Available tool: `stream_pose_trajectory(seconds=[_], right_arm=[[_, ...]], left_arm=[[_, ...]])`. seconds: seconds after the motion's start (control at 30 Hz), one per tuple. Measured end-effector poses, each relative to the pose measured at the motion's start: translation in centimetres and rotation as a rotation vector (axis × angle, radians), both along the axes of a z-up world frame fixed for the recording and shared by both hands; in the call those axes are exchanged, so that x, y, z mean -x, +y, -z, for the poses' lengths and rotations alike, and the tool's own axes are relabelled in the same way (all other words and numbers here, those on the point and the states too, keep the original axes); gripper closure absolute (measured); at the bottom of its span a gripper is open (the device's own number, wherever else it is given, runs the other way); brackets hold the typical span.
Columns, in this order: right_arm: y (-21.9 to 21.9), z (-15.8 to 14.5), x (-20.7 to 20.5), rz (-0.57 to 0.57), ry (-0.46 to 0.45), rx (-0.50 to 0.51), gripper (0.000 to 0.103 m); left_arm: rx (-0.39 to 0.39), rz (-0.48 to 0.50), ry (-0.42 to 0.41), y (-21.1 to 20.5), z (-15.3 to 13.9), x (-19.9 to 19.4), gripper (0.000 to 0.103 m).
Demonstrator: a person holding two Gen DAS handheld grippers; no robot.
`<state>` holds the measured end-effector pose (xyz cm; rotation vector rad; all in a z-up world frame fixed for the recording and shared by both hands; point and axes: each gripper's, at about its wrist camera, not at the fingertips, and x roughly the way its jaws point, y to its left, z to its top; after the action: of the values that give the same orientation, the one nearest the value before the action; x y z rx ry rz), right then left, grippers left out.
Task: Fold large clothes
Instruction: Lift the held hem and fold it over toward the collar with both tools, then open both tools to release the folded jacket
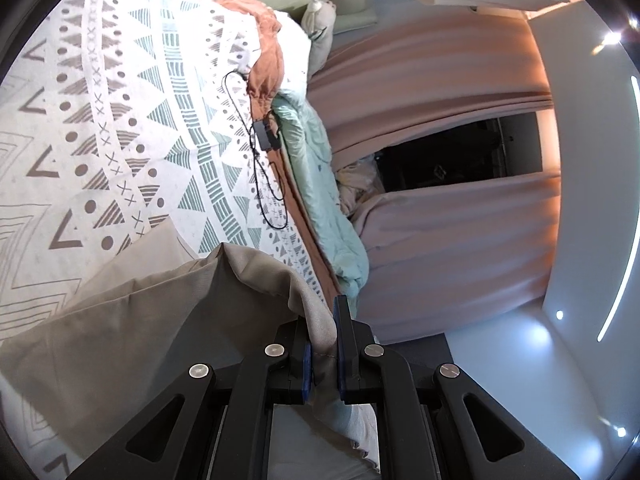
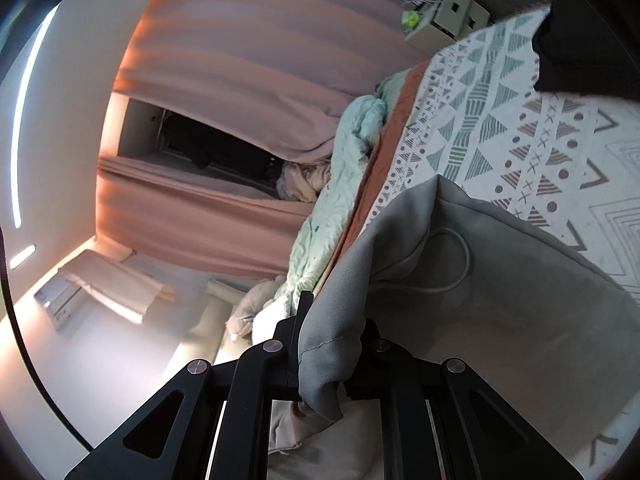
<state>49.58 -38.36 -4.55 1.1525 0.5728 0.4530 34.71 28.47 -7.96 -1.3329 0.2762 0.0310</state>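
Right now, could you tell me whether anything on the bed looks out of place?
A small black box with a long looped cable lies loose on the patterned white bedspread, near where the beige garment is being folded; it could snag.

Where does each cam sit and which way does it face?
Left wrist: on the left gripper, looking along its fingers, which are shut on grey garment; patterned bedspread and pink curtain beyond. No hand shows.
Right wrist: on the right gripper, shut on the same garment; curtain, bedspread beyond. No hand shows.
Shared: garment, bedspread, curtain, mint quilt.
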Motion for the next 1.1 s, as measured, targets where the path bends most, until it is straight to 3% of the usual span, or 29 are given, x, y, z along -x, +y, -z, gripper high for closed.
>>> stream_pose_trajectory(seconds=[0.17,0.4,0.57,0.7,0.73,0.77,0.8,0.9,0.97,1.03,1.1], right_arm=[[0.9,3.2,-3.4,0.029,0.081,-0.073,0.09],[2.0,6.3,-6.5,0.038,0.12,-0.031,0.09],[2.3,9.5,-8.2,0.023,0.126,-0.021,0.09],[2.9,10.4,-9.8,0.014,0.139,0.045,0.09],[3.0,10.8,-10.0,0.013,0.15,0.045,0.09],[3.0,11.2,-10.2,0.02,0.161,0.047,0.09],[3.0,11.5,-10.3,0.03,0.178,0.059,0.09],[3.2,12.1,-10.9,0.03,0.23,0.097,0.083],[3.2,12.5,-11.2,0.024,0.244,0.101,0.06],[3.0,12.3,-10.9,0.042,0.243,0.121,0.052],[3.0,11.5,-10.6,0.04,0.234,0.147,0.052]], left_arm=[[0.018,-0.004,0.054,0.6,2.2,-3.8,0.094],[0.046,-0.004,0.108,1.7,5.5,-7.4,0.094],[0.037,0.005,0.159,2.4,7.7,-9.6,0.094],[0.018,0.004,0.199,2.3,9.2,-11.1,0.091],[0.028,0.019,0.192,2.4,9.5,-11.5,0.088],[0.046,0.033,0.176,2.4,9.7,-11.8,0.074],[0.059,0.041,0.16,2.4,9.8,-11.9,0.052],[0.022,0.016,0.129,1.9,9.1,-11.3,0.016],[-0.026,-0.011,0.119,1.7,8.2,-10.3,0.014],[-0.042,-0.017,0.115,1.9,7.5,-9.6,0.014],[-0.05,-0.031,0.118,2.3,7.0,-8.4,0.014]])
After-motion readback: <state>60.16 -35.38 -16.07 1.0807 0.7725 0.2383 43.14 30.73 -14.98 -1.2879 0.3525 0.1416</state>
